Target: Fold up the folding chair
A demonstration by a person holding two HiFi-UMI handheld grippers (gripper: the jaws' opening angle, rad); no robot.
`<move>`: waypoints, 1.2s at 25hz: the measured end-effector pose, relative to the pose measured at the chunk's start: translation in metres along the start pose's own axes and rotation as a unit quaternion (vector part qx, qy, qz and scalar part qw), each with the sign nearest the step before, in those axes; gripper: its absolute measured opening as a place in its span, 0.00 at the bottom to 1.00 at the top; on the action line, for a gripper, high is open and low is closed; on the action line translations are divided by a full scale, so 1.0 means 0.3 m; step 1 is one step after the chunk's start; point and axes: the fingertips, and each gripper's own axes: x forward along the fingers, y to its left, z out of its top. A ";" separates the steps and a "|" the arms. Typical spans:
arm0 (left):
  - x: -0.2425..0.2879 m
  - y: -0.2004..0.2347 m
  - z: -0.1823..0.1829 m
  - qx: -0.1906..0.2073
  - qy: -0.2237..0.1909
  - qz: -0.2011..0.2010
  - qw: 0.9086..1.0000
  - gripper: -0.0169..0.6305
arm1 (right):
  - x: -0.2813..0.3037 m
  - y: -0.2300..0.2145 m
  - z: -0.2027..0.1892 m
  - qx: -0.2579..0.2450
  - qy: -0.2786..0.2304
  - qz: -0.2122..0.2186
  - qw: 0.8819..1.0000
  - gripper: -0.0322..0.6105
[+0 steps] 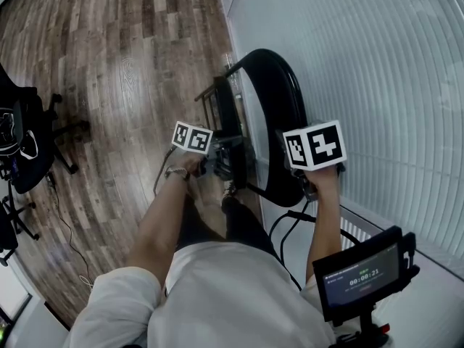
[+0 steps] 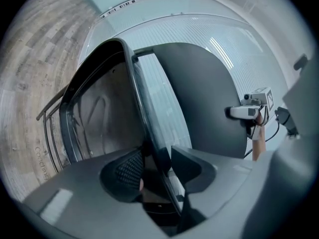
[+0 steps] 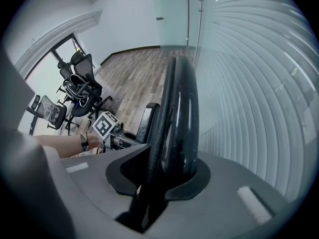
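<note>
The black folding chair (image 1: pixel 279 100) stands nearly flat beside the wall, its round padded panels close together. My left gripper (image 1: pixel 230 158) is at the chair's left side. In the left gripper view its jaws (image 2: pixel 157 168) are shut on a thin black edge of the chair's frame (image 2: pixel 142 113). My right gripper (image 1: pixel 310 183) points steeply down at the chair's near right rim. In the right gripper view it (image 3: pixel 162 176) is shut on the thick rounded rim (image 3: pixel 182 108). Each gripper shows in the other's view: the right gripper (image 2: pixel 249 111) and the left gripper (image 3: pixel 104 126).
A wall of white blinds (image 1: pixel 377 85) runs right behind the chair. Black office chairs (image 1: pixel 22 143) stand on the wooden floor (image 1: pixel 109 64) at the left, with a thin cable beside them. A small screen (image 1: pixel 362 274) hangs near my right side.
</note>
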 end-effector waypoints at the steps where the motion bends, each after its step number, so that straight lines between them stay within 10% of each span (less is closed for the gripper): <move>1: 0.002 0.000 0.000 0.001 0.002 0.000 1.000 0.27 | 0.000 -0.002 -0.001 0.000 0.000 0.000 1.000 0.16; 30: 0.053 -0.005 0.015 0.002 0.016 0.012 1.000 0.27 | -0.003 0.021 0.010 -0.005 0.004 -0.011 1.000 0.16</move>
